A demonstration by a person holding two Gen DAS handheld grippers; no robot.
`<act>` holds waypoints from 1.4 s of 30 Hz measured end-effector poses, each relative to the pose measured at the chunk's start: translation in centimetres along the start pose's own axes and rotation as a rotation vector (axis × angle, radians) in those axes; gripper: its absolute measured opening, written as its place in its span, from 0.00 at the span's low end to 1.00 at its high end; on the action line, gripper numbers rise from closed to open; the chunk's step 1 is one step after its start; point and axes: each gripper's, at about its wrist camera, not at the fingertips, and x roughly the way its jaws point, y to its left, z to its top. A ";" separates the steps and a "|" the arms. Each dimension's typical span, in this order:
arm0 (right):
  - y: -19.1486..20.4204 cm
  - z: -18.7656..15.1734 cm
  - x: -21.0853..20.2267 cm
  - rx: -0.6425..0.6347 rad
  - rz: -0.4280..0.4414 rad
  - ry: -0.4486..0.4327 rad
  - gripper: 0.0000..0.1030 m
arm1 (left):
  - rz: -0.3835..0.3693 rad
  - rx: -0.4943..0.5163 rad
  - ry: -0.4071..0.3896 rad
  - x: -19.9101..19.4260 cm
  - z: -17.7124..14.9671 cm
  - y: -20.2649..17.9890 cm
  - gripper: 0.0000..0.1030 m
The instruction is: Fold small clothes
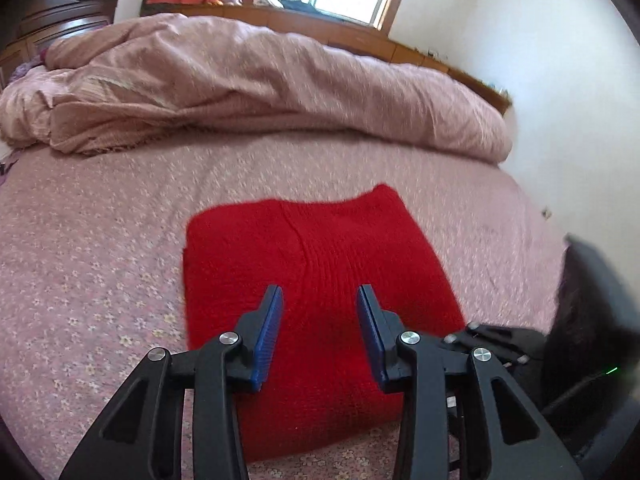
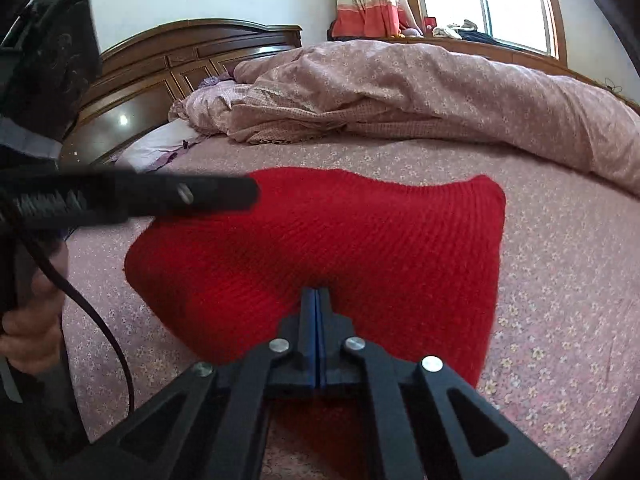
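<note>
**Red knit folded on the bed**

Pink flowered sheet [image 2: 540, 320] covers the bed, with a rumpled pink quilt [image 1: 260, 80] heaped along its far side below the window [image 2: 508, 0]. A red knitted garment [image 1: 304, 264] lies folded flat in the middle of the sheet. The left gripper [image 1: 320, 304] hangs over it, blue pads apart with nothing between them. The right gripper [image 2: 318, 300] has its pads pressed together at the garment's near edge; whether they pinch the knit cannot be told.

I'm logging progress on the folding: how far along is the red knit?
Done: the red knit lies as a compact folded rectangle on the bed. In hand: nothing; left gripper hovers open, right gripper is shut, apparently empty. Left: perhaps a final fold or tidy.
</note>
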 end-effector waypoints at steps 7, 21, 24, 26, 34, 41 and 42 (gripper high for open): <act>-2.0 1.7 -4.1 0.087 -0.005 -0.081 0.01 | 0.023 -0.021 -0.013 -0.9 -0.6 1.2 0.31; -6.6 0.0 -0.8 0.255 0.012 0.023 0.01 | 0.103 -0.017 0.140 1.8 -1.9 2.1 0.31; -6.4 0.4 -1.8 0.261 -0.001 0.005 0.01 | 0.095 -0.027 0.101 0.7 -1.5 1.7 0.30; -5.9 0.4 -2.9 0.263 0.030 -0.025 0.01 | 0.083 -0.024 0.055 -0.3 -1.2 1.2 0.30; -1.8 -0.8 0.1 0.116 0.023 0.029 0.01 | 0.083 0.007 0.071 0.5 -1.7 0.4 0.30; -1.5 -0.4 -2.2 0.123 0.008 -0.027 0.01 | 0.104 0.020 0.099 1.5 -2.1 0.2 0.30; -1.6 -0.3 -2.4 0.129 0.015 -0.019 0.01 | 0.100 0.014 0.102 1.5 -2.2 0.3 0.30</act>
